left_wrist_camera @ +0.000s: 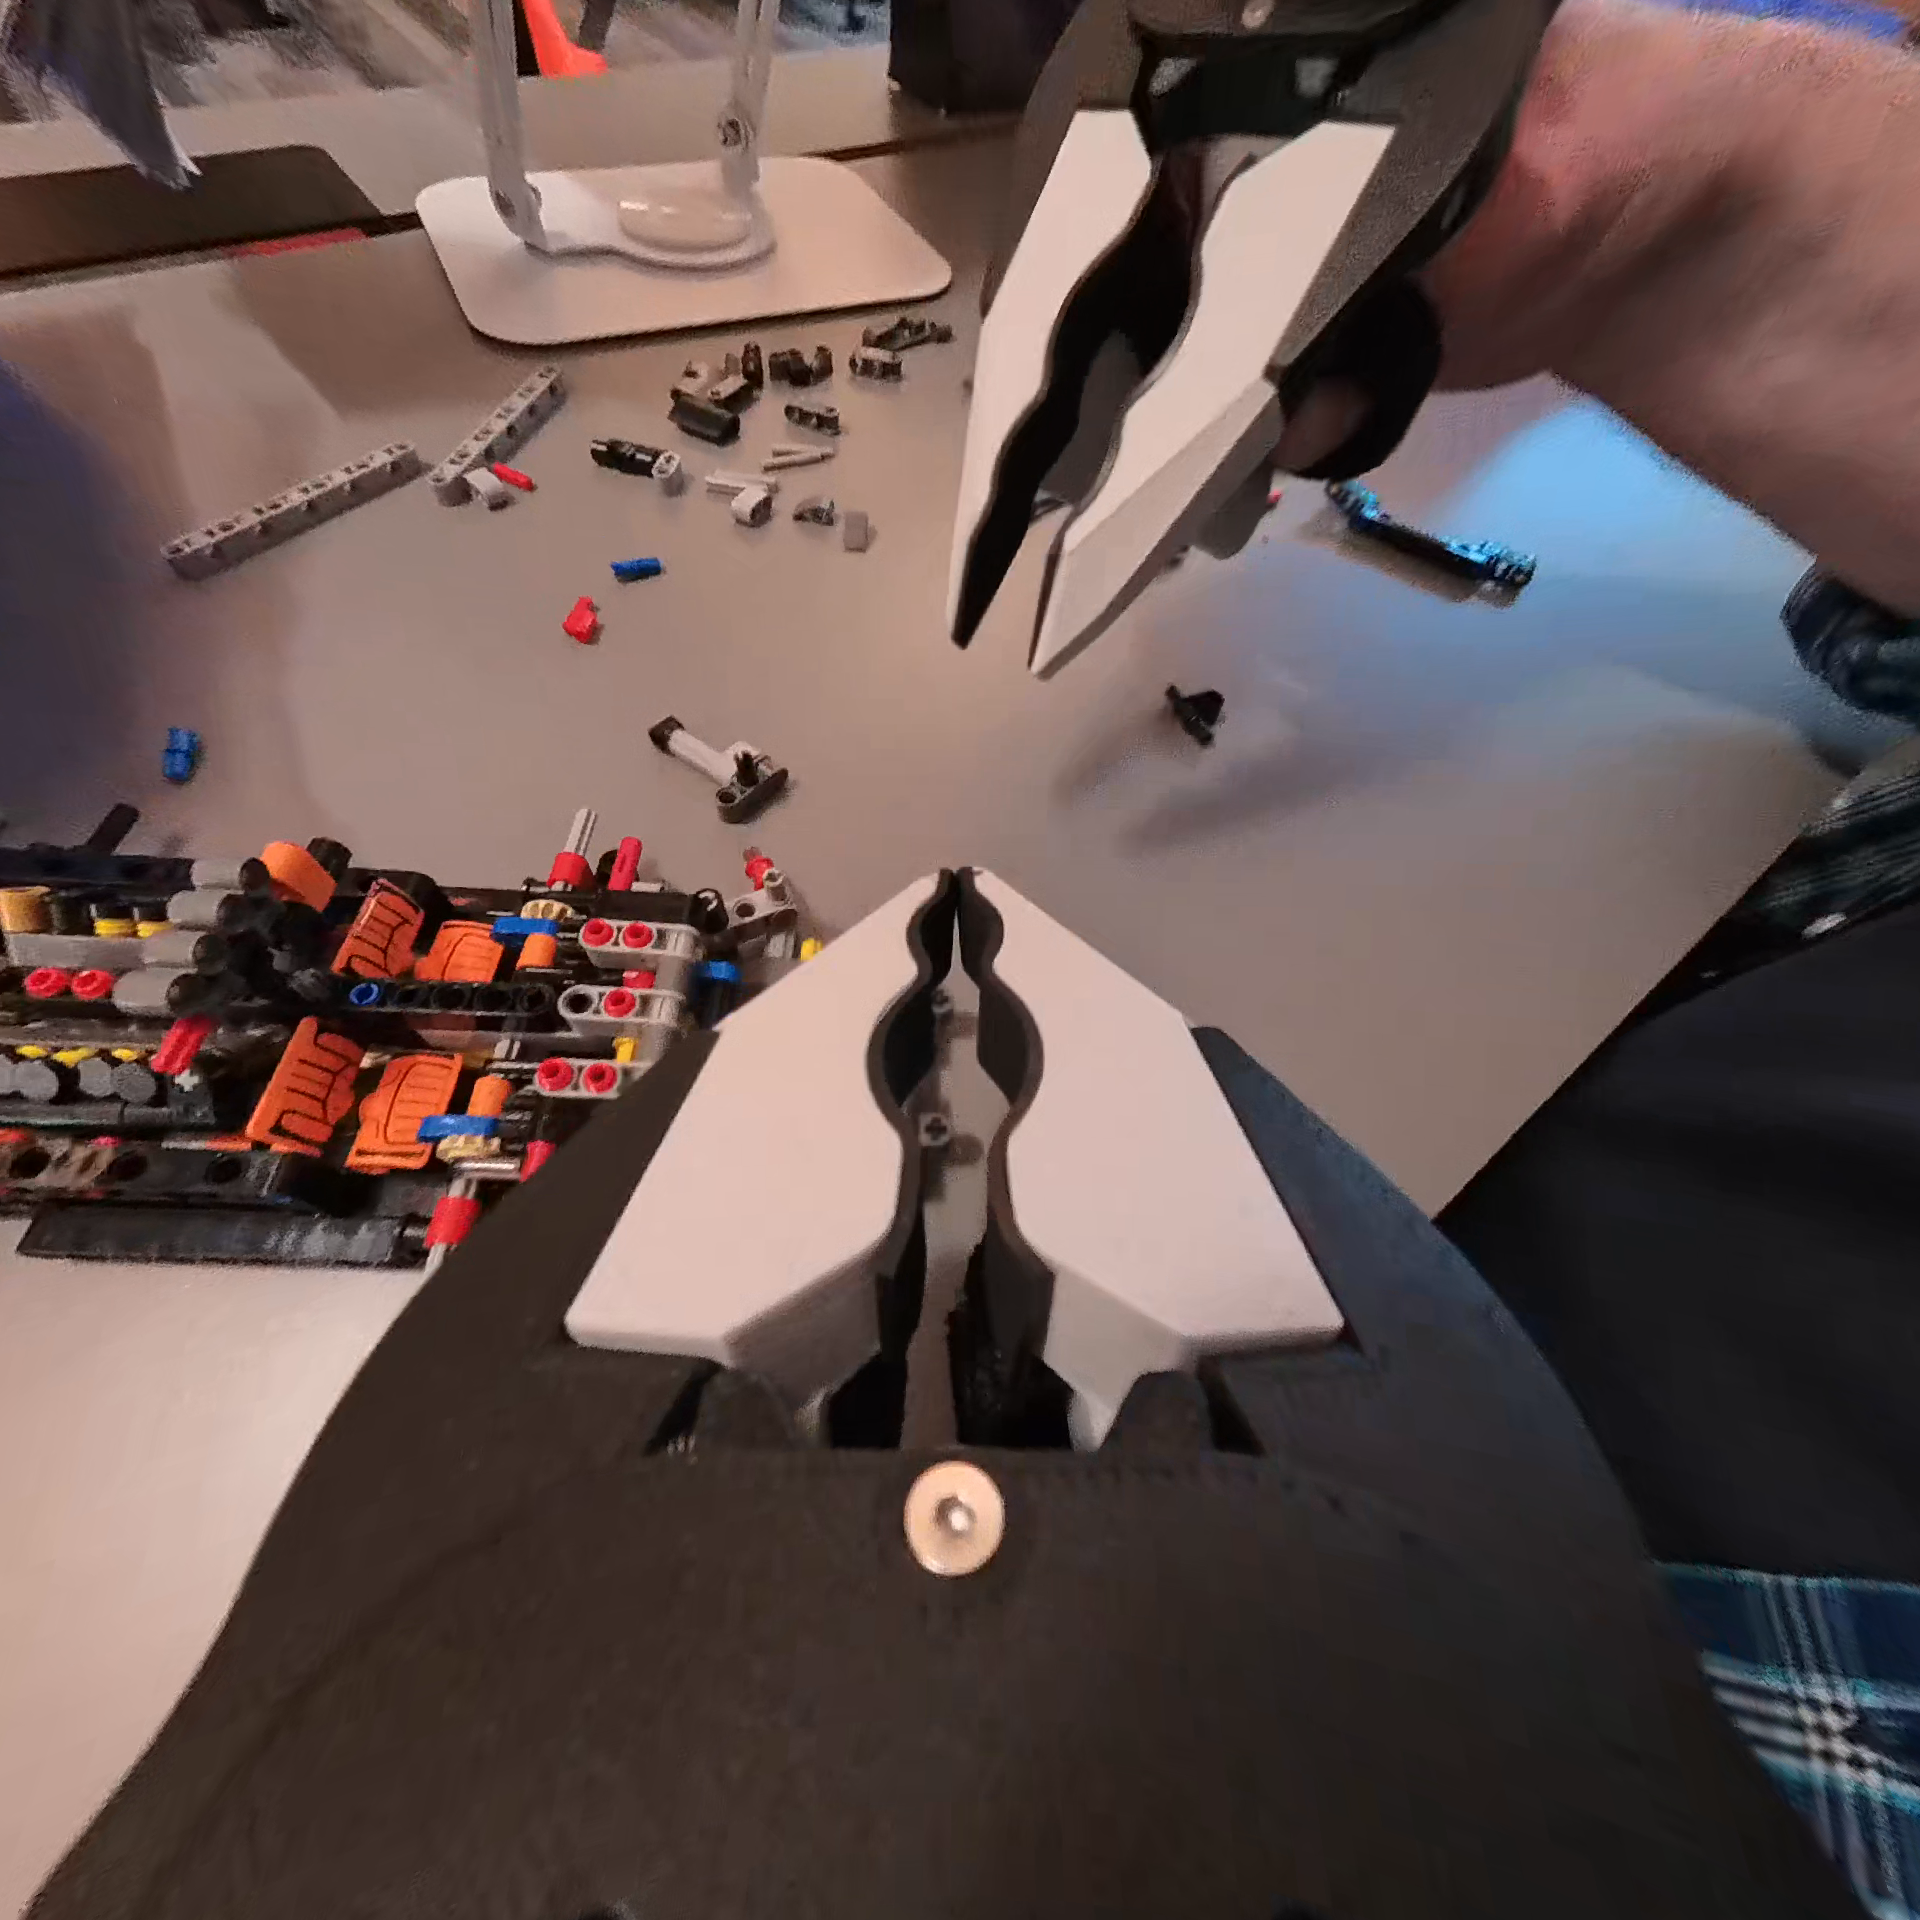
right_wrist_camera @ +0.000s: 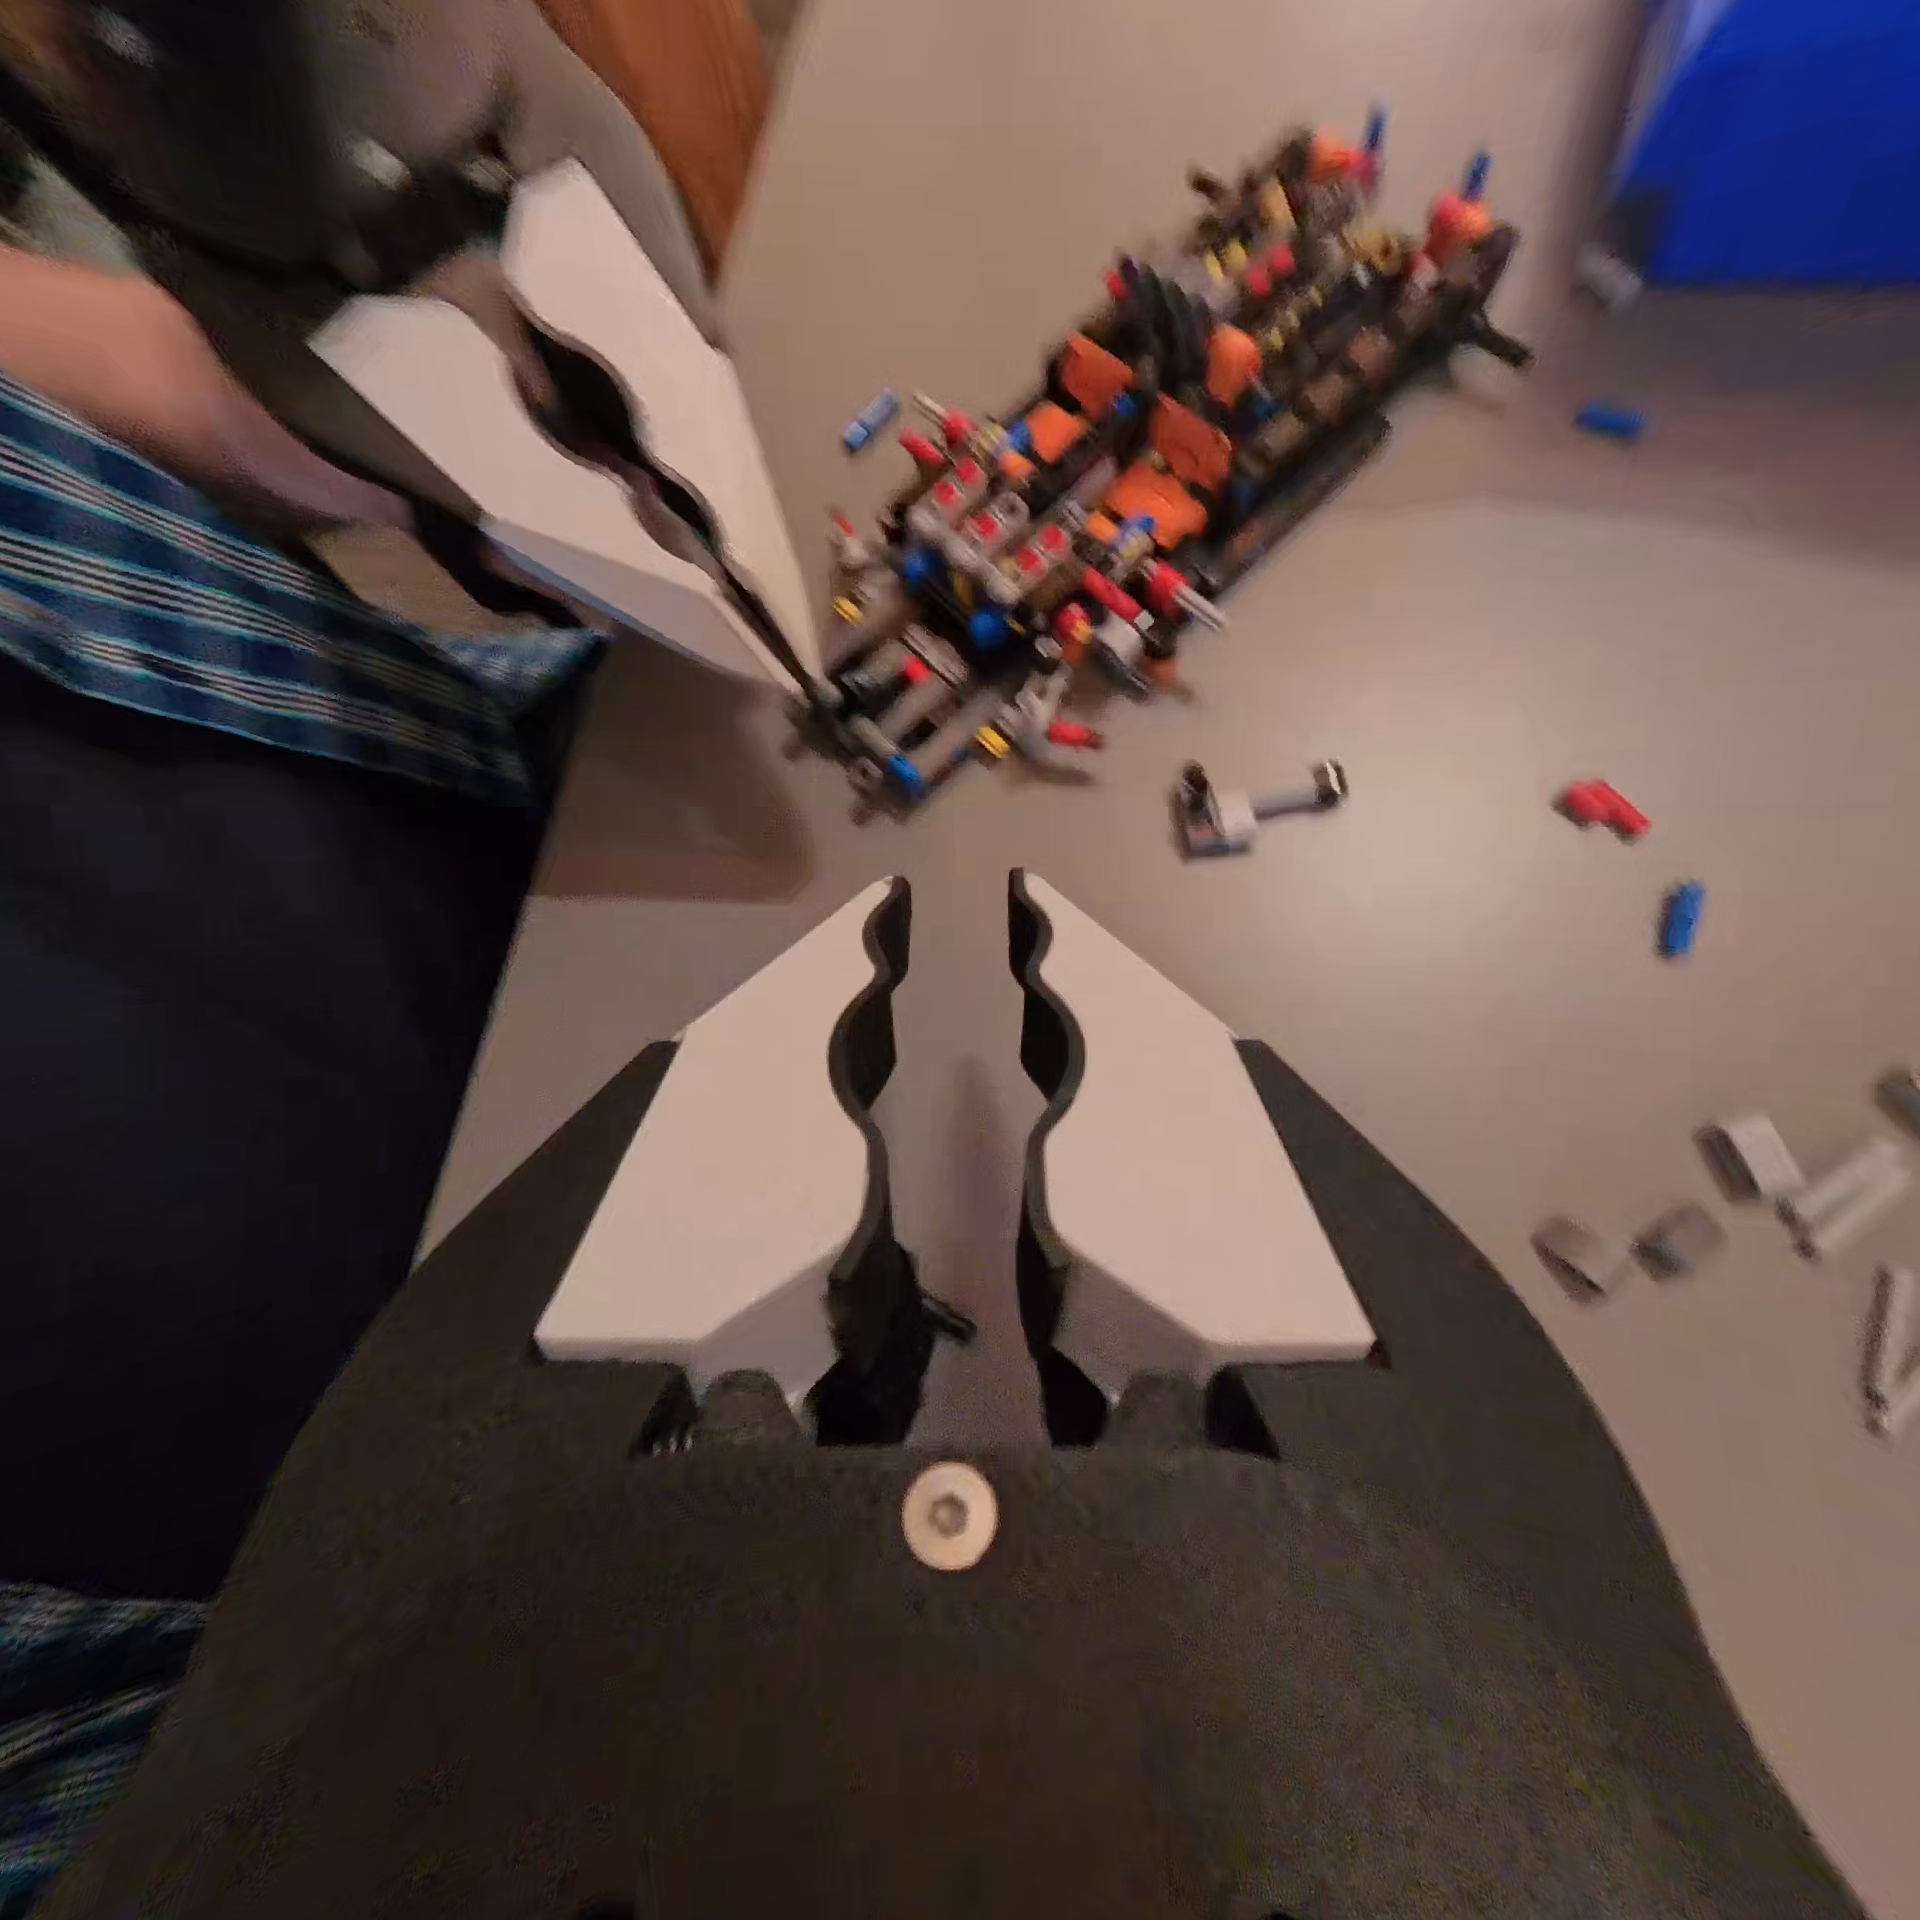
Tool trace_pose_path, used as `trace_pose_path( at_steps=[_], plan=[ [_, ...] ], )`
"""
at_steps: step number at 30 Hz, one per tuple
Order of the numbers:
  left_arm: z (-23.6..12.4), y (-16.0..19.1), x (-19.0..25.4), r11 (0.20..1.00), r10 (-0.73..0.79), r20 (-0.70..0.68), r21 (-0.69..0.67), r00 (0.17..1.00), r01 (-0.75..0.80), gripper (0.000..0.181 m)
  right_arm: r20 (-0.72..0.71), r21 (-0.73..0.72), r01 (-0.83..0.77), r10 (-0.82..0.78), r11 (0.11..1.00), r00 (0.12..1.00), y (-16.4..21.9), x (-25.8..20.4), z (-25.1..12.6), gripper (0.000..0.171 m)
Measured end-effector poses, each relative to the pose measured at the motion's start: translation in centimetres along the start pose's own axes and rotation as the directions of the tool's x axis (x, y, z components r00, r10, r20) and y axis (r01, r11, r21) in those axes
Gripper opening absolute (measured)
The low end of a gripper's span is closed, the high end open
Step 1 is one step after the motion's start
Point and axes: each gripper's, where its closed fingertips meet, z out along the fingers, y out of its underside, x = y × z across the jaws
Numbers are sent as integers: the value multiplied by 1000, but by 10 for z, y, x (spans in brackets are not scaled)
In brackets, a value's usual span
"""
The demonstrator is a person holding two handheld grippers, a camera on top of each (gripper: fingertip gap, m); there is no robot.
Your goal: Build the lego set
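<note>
The partly built lego model (left_wrist_camera: 343, 1039), black with orange, red and grey parts, lies on the grey table (left_wrist_camera: 1403, 935) at the left. My left gripper (left_wrist_camera: 956, 881) is shut just right of the model's end. A tiny grey piece (left_wrist_camera: 935, 1127) shows in the gap between its fingers; I cannot tell if it is clamped. In the right wrist view the model (right_wrist_camera: 1143, 499) lies ahead and the left gripper (right_wrist_camera: 816, 691) touches its near end. My right gripper (right_wrist_camera: 956, 883) is open and empty above bare table. It also shows in the left wrist view (left_wrist_camera: 1003, 652), hovering above a small black pin (left_wrist_camera: 1195, 712).
A grey and black sub-assembly (left_wrist_camera: 722, 769) lies between model and pin. Two grey beams (left_wrist_camera: 301, 509), several small loose parts (left_wrist_camera: 769, 416), red (left_wrist_camera: 582, 620) and blue (left_wrist_camera: 636, 568) pins, a dark blue beam (left_wrist_camera: 1434, 540) and a monitor stand base (left_wrist_camera: 686, 260) lie beyond. A person sits at right. My right fingertips sit around 6 cm from my left ones. Between my right fingertips and the small black pin (left_wrist_camera: 1195, 712) there is roughly 10 cm. The right camera catches it too, in the right wrist view (right_wrist_camera: 926, 1310).
</note>
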Motion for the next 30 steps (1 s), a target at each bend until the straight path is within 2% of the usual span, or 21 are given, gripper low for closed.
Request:
trace_pose_path(
  at_steps=[6,8,12,19,27,29,30],
  plan=[
    [-4,-8,-16,1000,5,57,-16,998,-5,0,-103,-15,-106,104,994,989,7,30,14,27],
    [-1,-9,-22,999,15,66,-41,998,-12,1,-176,-46,-86,76,995,981,11,45,23,29],
    [2,-10,-27,998,20,72,-55,997,-16,2,-213,-64,-34,20,997,977,11,61,39,32],
    [2,-3,-27,997,-3,69,-71,998,8,3,-175,-85,49,-64,995,983,12,66,54,15],
    [4,-14,-33,999,-24,97,-33,995,27,12,-175,7,254,-249,967,953,-8,35,32,15],
    [2,-22,-36,1000,2,104,-11,995,-1,17,-114,60,260,-252,964,961,-15,17,22,15],
    [2,-26,-35,1000,29,96,-7,995,-29,19,-39,103,216,-214,971,976,-19,5,16,15]
  ],
)
